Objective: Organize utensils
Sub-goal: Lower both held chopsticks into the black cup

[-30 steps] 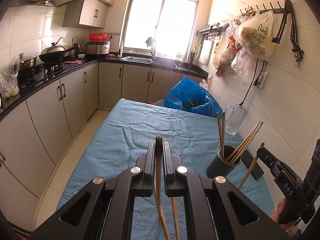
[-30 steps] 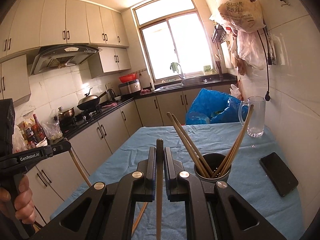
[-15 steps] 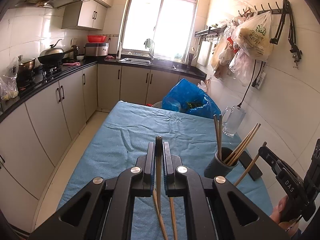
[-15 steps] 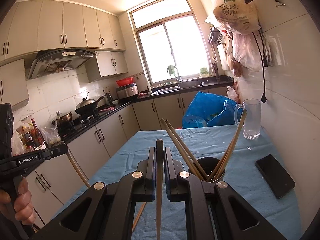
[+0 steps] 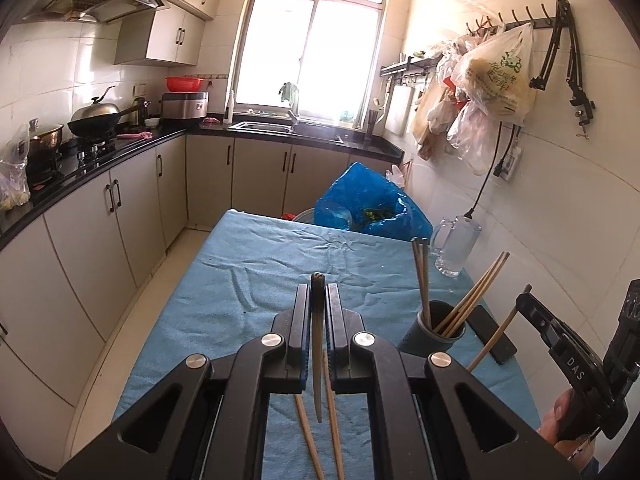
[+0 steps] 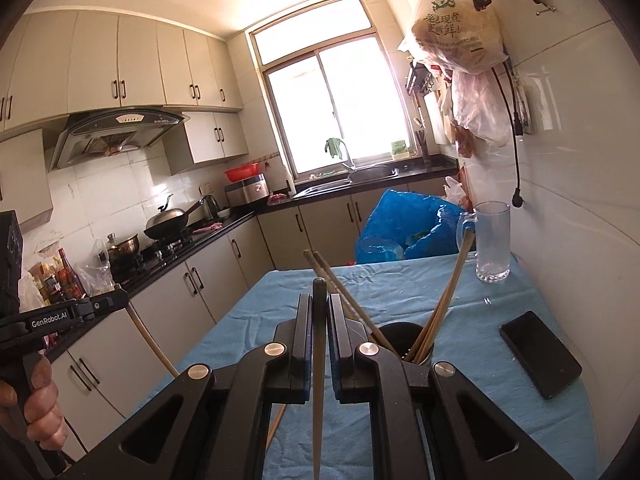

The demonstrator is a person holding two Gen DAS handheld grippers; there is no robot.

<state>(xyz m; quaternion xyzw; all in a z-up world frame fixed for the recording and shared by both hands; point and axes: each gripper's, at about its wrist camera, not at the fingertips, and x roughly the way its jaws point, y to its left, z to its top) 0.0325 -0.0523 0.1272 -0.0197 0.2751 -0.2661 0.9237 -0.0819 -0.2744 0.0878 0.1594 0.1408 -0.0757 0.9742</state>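
My left gripper (image 5: 318, 294) is shut on a dark-tipped wooden chopstick (image 5: 317, 360) that hangs down between its fingers, above the blue tablecloth (image 5: 248, 280). Two loose chopsticks (image 5: 332, 412) lie on the cloth just beneath it. To the right stands a dark holder cup (image 5: 430, 338) with several chopsticks leaning in it. My right gripper (image 6: 319, 294) is shut on another chopstick (image 6: 318, 380), just left of and nearer than the holder cup (image 6: 402, 338). Each gripper shows in the other's view: the right gripper (image 5: 525, 298) at the right edge, the left gripper (image 6: 120, 302) at the left.
A black phone (image 6: 540, 354) lies on the cloth right of the cup. A glass mug (image 6: 492, 240) and a blue plastic bag (image 6: 404, 224) stand at the far end by the tiled wall. Kitchen cabinets (image 5: 100, 220) run along the left, with floor between.
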